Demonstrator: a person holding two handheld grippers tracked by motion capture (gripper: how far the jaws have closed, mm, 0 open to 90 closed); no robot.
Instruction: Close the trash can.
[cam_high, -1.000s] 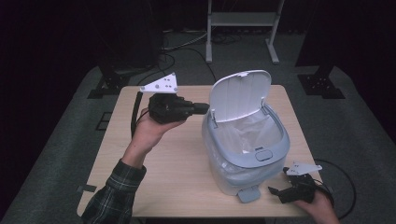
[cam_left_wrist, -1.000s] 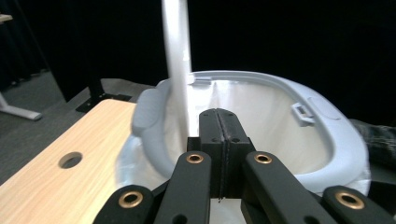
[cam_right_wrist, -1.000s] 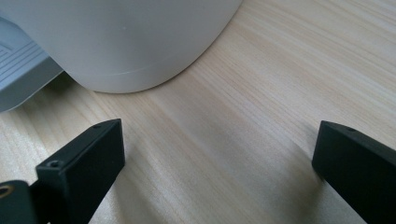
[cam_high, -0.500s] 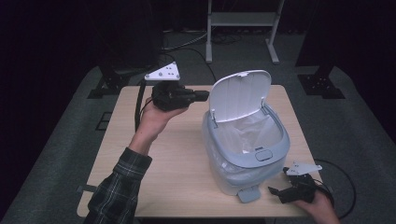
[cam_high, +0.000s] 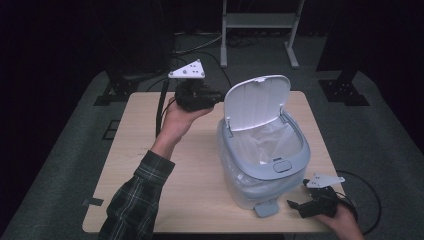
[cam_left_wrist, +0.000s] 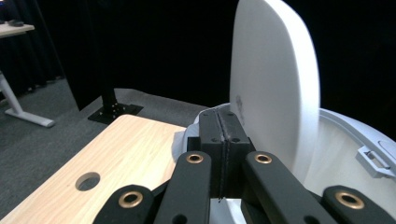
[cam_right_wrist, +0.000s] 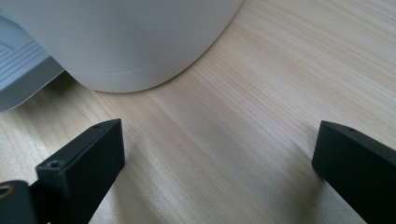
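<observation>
High view: fixed camera overhead on the person's side, looking forward and down, taking in the whole table plus dark floor beyond. Left gripper view: rides the left gripper, raised above the far table edge, looking level along its jaws at the upright lid of the bin, very near; room background behind. Right gripper view: rides the right gripper, low over the tabletop, angled down, close to the bin's base and pedal. All three views share bin and tabletop.
</observation>
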